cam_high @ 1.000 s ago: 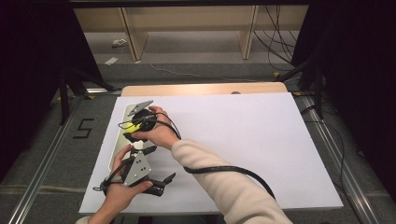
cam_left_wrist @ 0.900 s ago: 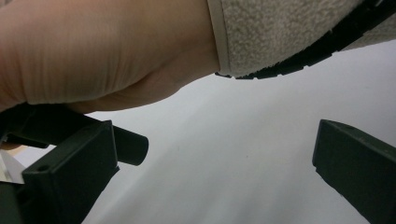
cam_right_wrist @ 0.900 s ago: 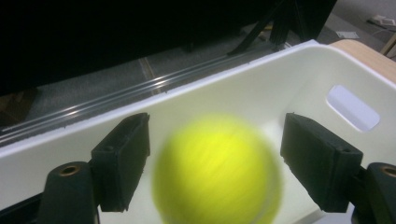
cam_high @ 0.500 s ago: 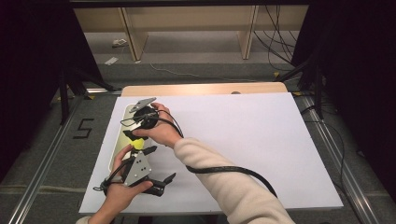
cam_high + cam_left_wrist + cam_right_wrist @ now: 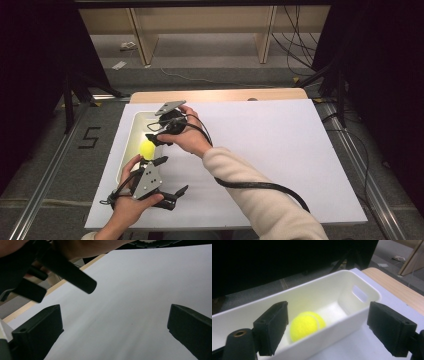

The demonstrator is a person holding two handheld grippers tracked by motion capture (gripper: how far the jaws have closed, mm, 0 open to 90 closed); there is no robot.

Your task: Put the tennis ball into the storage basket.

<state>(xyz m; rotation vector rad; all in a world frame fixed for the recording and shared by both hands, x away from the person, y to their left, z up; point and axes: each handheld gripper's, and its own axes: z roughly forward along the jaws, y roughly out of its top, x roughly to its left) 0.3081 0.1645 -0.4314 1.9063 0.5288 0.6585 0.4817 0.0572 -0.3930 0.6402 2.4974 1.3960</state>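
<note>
A yellow tennis ball (image 5: 146,149) lies free inside a long white bin (image 5: 131,131) at the left of the table. My right gripper (image 5: 154,133) hovers just right of the bin, open and pointing at it. In the right gripper view its two black pads straddle the bin's near wall (image 5: 342,322), and the tennis ball (image 5: 306,325) rests on the floor beyond, with nothing in the right gripper (image 5: 327,327). My left gripper (image 5: 172,176) sits low near the front edge, open and empty. The left gripper (image 5: 112,332) faces bare white paper.
White paper (image 5: 280,150) covers the table, with a strip of wooden top (image 5: 225,95) at the far edge. The right gripper's black jaw (image 5: 72,273) crosses the upper left of the left gripper view. A cable (image 5: 260,186) trails over the right forearm.
My right gripper has drawn back to the right, away from the ball, which stays in the bin. The left gripper has hardly moved.
</note>
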